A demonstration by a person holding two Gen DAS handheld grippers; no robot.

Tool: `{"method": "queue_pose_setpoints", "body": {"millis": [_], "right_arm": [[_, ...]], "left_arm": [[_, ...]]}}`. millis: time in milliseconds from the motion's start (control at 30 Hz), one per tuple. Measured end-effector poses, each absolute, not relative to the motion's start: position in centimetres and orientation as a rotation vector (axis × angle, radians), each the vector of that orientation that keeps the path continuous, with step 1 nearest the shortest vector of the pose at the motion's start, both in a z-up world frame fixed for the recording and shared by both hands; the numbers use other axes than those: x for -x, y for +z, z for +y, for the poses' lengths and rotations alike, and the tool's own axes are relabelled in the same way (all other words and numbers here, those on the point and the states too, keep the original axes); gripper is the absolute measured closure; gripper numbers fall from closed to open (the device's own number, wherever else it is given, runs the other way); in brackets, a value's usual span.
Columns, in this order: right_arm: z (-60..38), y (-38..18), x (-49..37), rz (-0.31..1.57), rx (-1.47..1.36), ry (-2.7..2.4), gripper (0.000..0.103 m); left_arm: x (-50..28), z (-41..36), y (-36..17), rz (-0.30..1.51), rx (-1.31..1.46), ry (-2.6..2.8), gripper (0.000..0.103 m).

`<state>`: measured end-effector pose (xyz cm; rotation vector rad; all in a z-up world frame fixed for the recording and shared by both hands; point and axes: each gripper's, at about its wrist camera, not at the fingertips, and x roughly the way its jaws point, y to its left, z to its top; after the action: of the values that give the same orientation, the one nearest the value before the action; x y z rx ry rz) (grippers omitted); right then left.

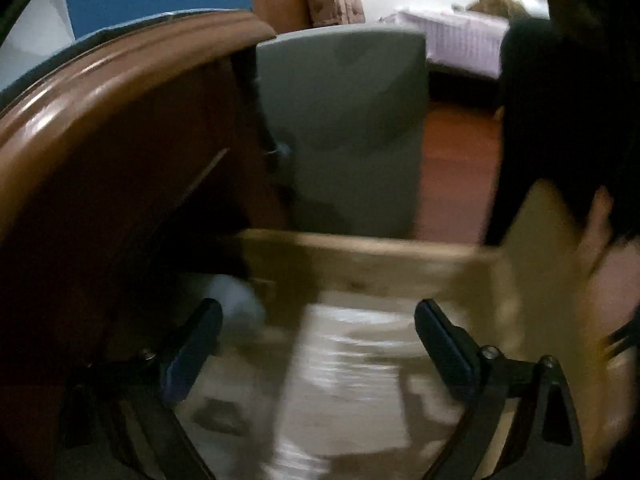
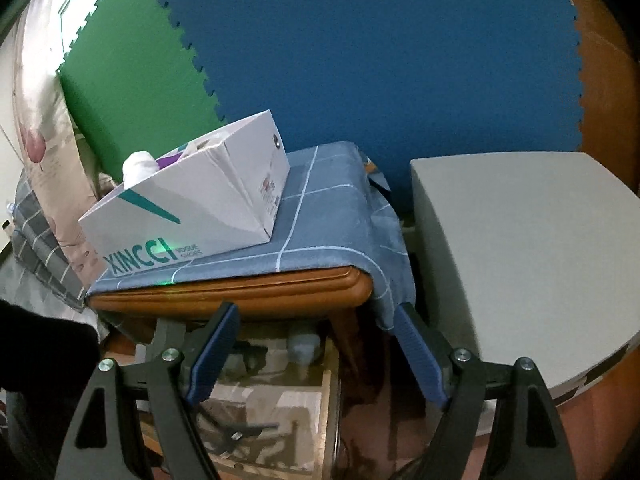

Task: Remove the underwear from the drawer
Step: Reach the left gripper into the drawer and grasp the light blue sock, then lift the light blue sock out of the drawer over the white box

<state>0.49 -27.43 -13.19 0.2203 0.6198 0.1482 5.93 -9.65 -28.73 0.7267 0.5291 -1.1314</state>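
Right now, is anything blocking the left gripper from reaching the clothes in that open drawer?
Nothing visible does. The drawer is pulled out and the open left gripper hangs directly over the pale folded fabric inside. The picture is too blurred to tell which piece is underwear.

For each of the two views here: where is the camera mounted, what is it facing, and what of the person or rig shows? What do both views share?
Left wrist: on the left gripper, looking down into the open drawer under the brown tabletop; jaws apart, a hand at right.
Right wrist: on the right gripper, facing the cloth-covered table with a white shoe box; jaws apart, a dark sleeve at left.
Shared: the drawer and the grey panel.
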Motion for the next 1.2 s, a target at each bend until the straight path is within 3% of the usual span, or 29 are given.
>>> {"method": "queue_pose_setpoints", "body": {"millis": [33, 100, 200, 467, 600, 700, 833, 933, 1200], "right_arm": [[-27.5, -13.3, -0.6, 0.622, -0.226, 0.153, 0.022], [-27.4, -13.5, -0.8, 0.630, -0.239, 0.159, 0.022], [-27.0, -13.7, -1.0, 0.642, -0.238, 0.171, 0.022], [-26.1, -14.3, -1.2, 0.671, -0.201, 0.194, 0.022], [-25.8, -14.6, -1.5, 0.689, -0.205, 0.207, 0.022], [-25.4, -15.1, -1.8, 0.717, -0.196, 0.216, 0.022], [-25.4, -15.1, -1.6, 0.706, -0.183, 0.213, 0.022], [-25.5, -15.4, -1.8, 0.723, -0.191, 0.204, 0.022], [-25.3, -16.3, -2.7, 0.768, -0.157, 0.136, 0.022]], "left_arm": [[-5.9, -9.7, -29.5, 0.485, -0.765, -1.096, 0.023], [-5.4, -10.1, -31.5, 0.414, -0.847, -0.993, 0.022], [-5.6, -11.0, -33.7, 0.373, -0.873, -0.883, 0.013], [-12.0, -13.5, -34.7, 0.609, -0.578, -0.721, 0.010], [-13.0, -15.0, -35.6, 0.564, -0.639, -0.743, 0.026], [-13.7, -15.3, -36.5, 0.583, -0.667, -0.747, 0.053], [-13.4, -14.7, -37.3, 0.566, -0.744, -0.782, 0.068], [-12.9, -13.9, -37.2, 0.588, -0.794, -0.855, 0.074], [-11.8, -11.6, -34.2, 0.773, -0.885, -0.982, 0.076]]}}
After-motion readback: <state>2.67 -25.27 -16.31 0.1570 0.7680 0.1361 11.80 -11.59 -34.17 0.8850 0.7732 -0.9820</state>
